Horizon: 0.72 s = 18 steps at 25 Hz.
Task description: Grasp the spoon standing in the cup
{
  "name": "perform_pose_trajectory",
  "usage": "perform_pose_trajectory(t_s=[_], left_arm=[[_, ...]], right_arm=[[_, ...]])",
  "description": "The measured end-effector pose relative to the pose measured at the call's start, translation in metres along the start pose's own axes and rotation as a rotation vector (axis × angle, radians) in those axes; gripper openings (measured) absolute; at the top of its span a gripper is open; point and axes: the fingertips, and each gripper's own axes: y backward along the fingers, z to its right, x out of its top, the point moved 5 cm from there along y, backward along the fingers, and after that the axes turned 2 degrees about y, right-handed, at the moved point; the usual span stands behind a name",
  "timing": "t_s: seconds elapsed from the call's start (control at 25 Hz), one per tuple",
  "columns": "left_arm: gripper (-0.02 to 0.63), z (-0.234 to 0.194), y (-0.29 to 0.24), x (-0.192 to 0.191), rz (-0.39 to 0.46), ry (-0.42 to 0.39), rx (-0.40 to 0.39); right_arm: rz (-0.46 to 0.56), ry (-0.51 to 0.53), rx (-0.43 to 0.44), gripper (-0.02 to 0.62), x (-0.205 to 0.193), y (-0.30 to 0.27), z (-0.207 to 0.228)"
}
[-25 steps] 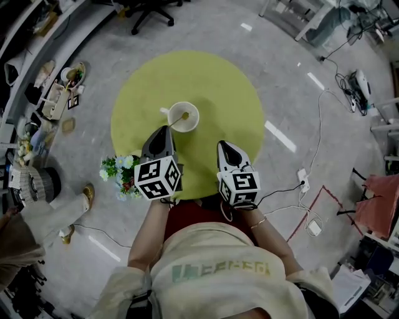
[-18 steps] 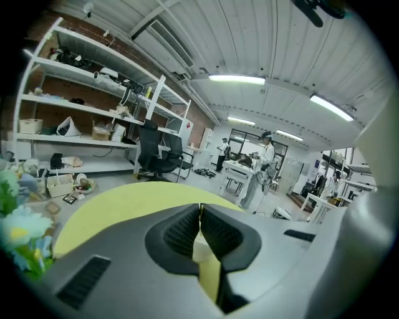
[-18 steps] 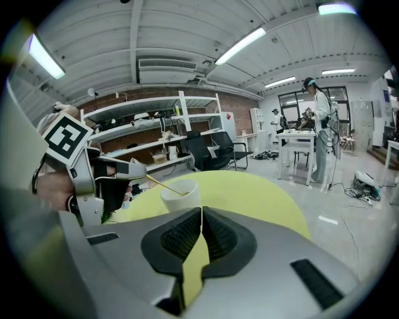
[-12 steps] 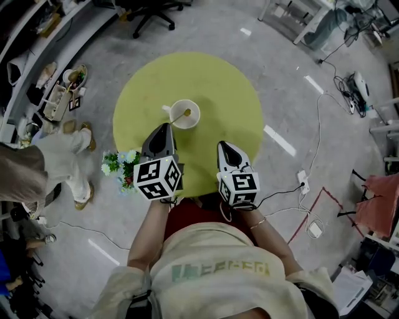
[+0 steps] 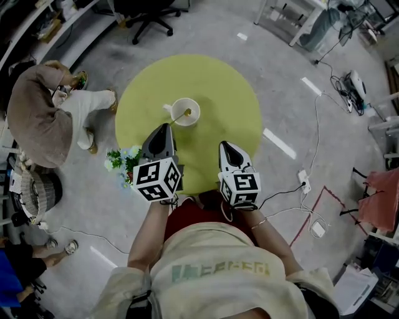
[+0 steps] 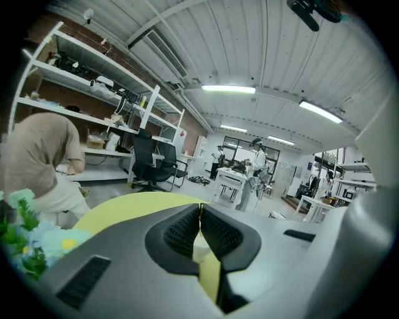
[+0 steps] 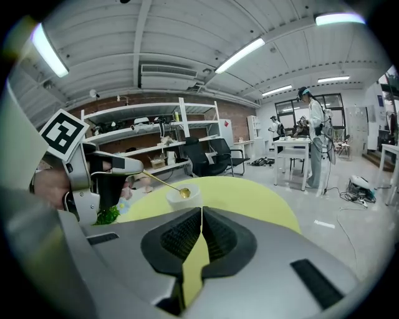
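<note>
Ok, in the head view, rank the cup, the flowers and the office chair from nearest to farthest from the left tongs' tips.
1. Cup: just ahead-right of the left tongs.
2. Flowers: back-left, beside the table edge.
3. Office chair: far ahead, past the table.

The left hand-held gripper [image 5: 165, 128] and the right hand-held gripper [image 5: 223, 145] are grey, with black ribbed pads [image 7: 181, 234]. Their cubes [image 5: 156, 179] bear black-and-white square markers. Ahead of both, the round counter [image 5: 218, 87] is yellow-green. On it the cup [image 5: 194, 119] is white and the spoon [image 7: 184, 193] gold. Just left of the left hand-held gripper, the flowers [image 5: 121, 163] are green, pale blue and white. The floor [image 5: 293, 106] is grey.
</note>
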Motion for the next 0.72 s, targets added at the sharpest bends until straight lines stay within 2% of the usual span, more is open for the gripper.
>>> perform_pose_trajectory(t_s=[0.72], left_arm=[[0.028, 0.005, 0.078, 0.0, 0.069, -0.005, -0.06]], right_arm=[[0.067, 0.014, -0.037, 0.038, -0.01, 0.055, -0.035]])
